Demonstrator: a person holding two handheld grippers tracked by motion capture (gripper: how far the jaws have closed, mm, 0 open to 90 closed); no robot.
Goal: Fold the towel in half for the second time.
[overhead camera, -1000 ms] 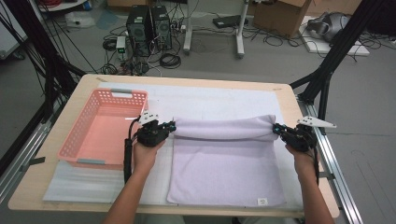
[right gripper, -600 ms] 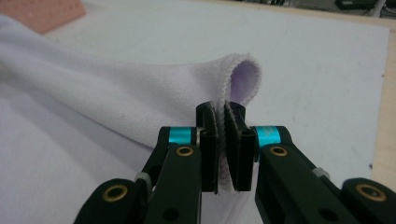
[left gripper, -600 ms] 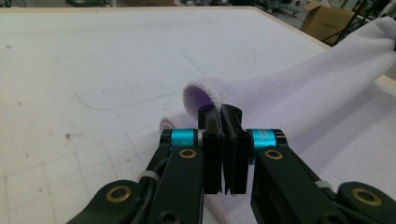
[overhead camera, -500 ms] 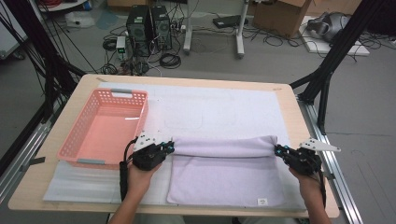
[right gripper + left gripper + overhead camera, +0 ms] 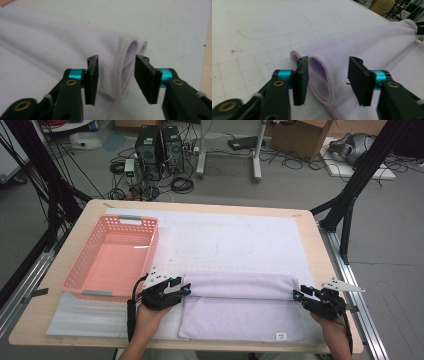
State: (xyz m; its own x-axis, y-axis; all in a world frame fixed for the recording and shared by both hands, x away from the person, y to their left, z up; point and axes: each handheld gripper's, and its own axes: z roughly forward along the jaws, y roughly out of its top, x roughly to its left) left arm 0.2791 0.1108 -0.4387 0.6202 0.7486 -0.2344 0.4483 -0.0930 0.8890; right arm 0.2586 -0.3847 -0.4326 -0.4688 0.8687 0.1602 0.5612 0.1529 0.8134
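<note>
Both claws, left [image 5: 325, 82] and right [image 5: 116, 81], spread around the folded towel's [image 5: 240, 292] end edges

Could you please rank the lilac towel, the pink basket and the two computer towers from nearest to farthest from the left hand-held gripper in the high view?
From the left hand-held gripper:
1. Lilac towel, right at its jaws, to its right.
2. Pink basket, just to its left on the table.
3. Computer towers, on the floor beyond the table's far edge.

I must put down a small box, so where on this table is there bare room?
The white mat is bare between the pink plastic basket and the table's right edge, beyond the folded lilac towel. The basket's floor is free too. The near edge is crowded: both tongs, left and right, flank the towel's fold.
</note>
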